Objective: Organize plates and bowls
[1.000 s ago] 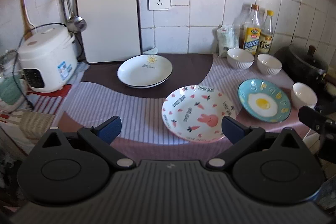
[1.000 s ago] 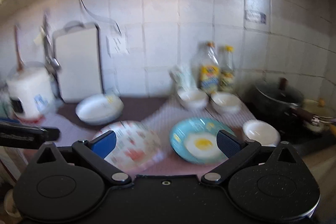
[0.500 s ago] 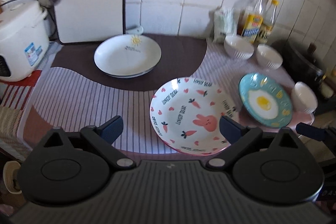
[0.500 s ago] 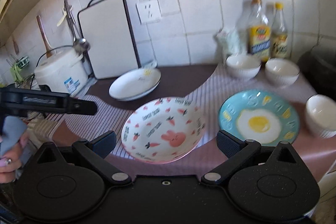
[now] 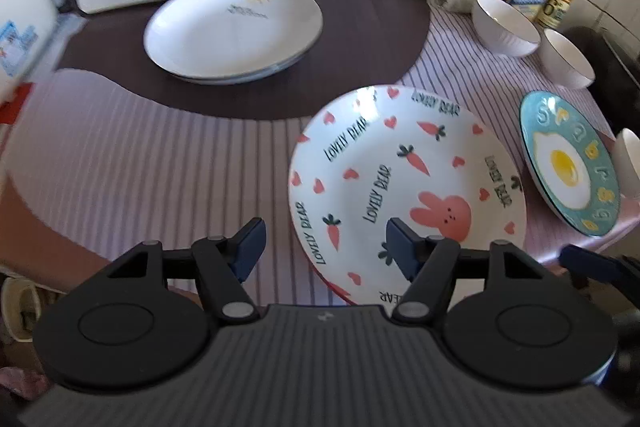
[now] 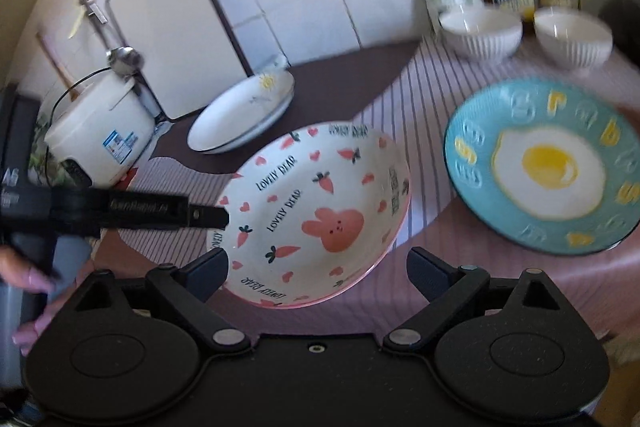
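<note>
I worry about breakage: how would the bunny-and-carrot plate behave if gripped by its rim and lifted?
The bunny-and-carrot plate looks like glazed ceramic, so probably rigid, fragile and slippery between pads. Its wide, shallow shape suggests it would tilt if held by one edge. It lies flat on the striped cloth, so it shouldn't roll.

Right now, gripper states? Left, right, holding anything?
Left gripper: open, jaws have just been closing, straddling the bunny plate's rim, no grip.
Right gripper: open wide, empty.

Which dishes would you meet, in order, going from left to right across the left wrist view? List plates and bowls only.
White sun plate → rabbit plate → first ribbed white bowl → second ribbed white bowl → third white bowl, at the right edge. The teal egg plate overlaps those bowls' span, so it is left out.
</note>
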